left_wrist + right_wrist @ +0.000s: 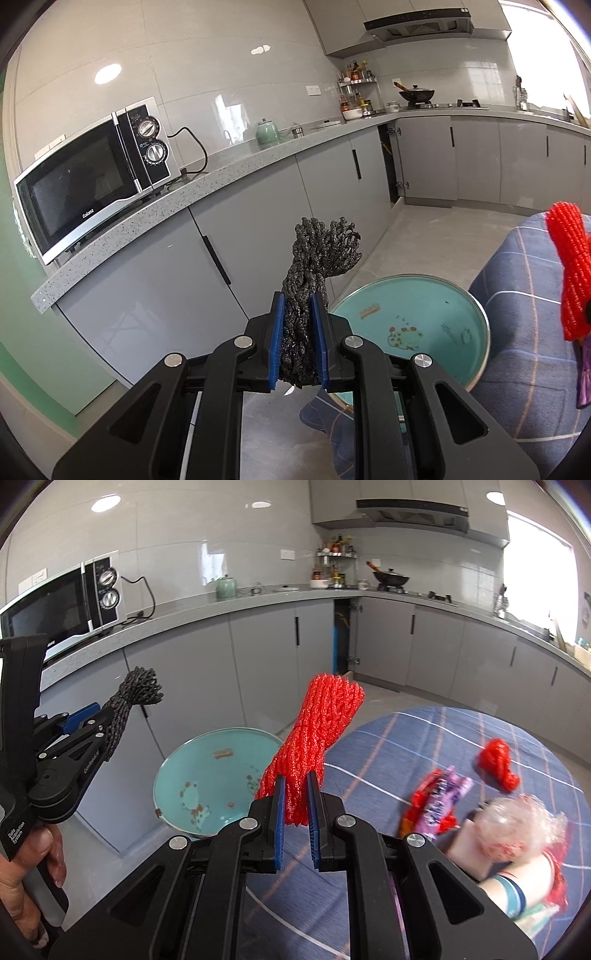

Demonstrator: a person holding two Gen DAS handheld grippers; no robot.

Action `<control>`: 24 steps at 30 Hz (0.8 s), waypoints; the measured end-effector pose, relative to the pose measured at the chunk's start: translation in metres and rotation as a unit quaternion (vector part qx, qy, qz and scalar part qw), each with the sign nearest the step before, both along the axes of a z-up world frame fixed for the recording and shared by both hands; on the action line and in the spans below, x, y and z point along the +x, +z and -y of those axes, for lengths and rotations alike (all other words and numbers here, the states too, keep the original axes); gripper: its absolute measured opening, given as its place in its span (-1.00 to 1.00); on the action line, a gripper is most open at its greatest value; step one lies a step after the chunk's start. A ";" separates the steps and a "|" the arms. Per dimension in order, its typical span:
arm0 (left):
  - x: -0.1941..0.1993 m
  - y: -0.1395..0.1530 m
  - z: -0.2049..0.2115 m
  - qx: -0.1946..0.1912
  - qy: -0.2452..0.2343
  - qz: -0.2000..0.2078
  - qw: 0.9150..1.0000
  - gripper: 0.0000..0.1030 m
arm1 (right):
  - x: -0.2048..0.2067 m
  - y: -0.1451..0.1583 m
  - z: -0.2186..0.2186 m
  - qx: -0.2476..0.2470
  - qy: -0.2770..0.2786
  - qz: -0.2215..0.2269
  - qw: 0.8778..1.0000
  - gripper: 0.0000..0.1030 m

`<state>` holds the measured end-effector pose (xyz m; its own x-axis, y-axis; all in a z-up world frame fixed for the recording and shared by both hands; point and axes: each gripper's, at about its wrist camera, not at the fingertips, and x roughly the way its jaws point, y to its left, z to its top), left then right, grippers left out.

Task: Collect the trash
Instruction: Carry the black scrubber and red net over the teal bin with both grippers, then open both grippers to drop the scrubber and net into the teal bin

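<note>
My left gripper [298, 306] is shut on a black foam net [319, 254] and holds it up in the air beside the teal bin [476, 317]. My right gripper [295, 782] is shut on a red foam net [317, 734], held above the blue checked tablecloth [388, 746] near the bin [173, 775]. The left gripper with the black net [125, 701] shows at the left of the right wrist view. The red net [569, 266] shows at the right edge of the left wrist view.
On the tablecloth lie another red net [496, 762], a purple and red wrapper [439, 801] and crumpled clear plastic [524, 823]. A microwave [92, 177] stands on the grey counter [155, 218]. Grey cabinets line the walls.
</note>
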<state>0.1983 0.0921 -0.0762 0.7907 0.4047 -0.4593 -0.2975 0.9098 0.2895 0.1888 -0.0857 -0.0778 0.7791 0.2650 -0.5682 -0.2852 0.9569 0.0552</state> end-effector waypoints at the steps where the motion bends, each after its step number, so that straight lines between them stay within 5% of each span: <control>1: 0.001 0.000 -0.001 0.000 0.000 -0.001 1.000 -0.68 | 0.003 -0.001 -0.004 0.000 0.006 -0.001 1.000 -0.77; 19: 0.038 -0.025 -0.008 -0.011 -0.012 -0.034 0.999 -0.66 | 0.055 -0.034 -0.047 -0.009 0.055 -0.040 0.998 -0.76; 24: 0.047 -0.036 -0.007 -0.020 -0.023 -0.046 0.998 -0.51 | 0.065 -0.047 -0.053 -0.013 0.064 -0.047 0.997 -0.68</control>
<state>0.2450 0.0996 -0.1117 0.7625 0.3484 -0.5452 -0.2285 0.9333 0.2770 0.2540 -0.0323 -0.1248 0.6830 0.3425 -0.6452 -0.3996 0.9146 0.0625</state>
